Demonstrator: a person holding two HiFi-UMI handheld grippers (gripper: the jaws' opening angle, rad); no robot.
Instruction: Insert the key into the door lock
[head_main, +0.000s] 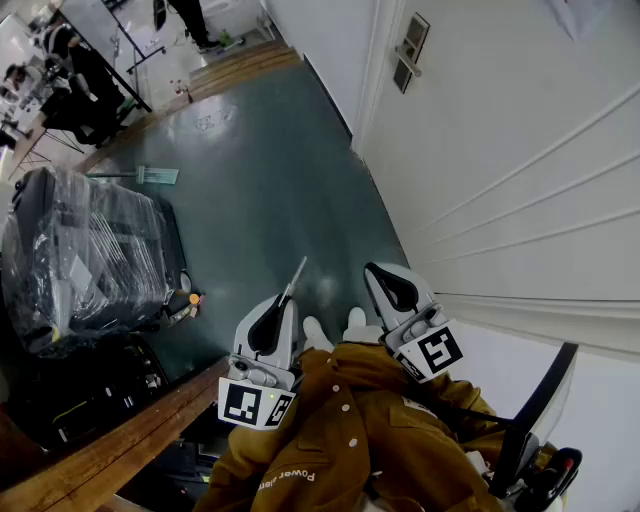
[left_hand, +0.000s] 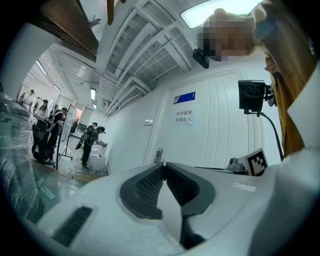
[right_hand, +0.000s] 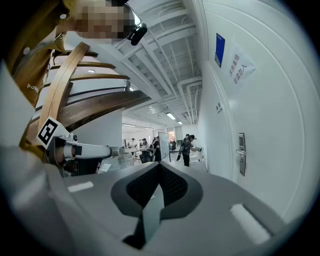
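Observation:
In the head view my left gripper (head_main: 284, 300) points level over the green floor, shut on a thin silver key (head_main: 297, 274) that sticks out past its tips. In the left gripper view the left gripper (left_hand: 164, 164) has its jaws closed together, and the key is barely seen at the tip. My right gripper (head_main: 373, 269) is beside it, nearer the white door (head_main: 520, 180), jaws together with nothing in them; in its own view the right gripper (right_hand: 159, 164) is closed at the tips. The door lock (head_main: 410, 52) with its handle is far ahead on the wall, and the lock (right_hand: 242, 153) (left_hand: 159, 154) appears in both gripper views.
A black case wrapped in plastic film (head_main: 85, 255) stands at the left on the floor. A wooden rail (head_main: 110, 452) runs along the lower left. Several people (right_hand: 187, 148) stand far down the room. The white wall (head_main: 540, 330) runs close on the right.

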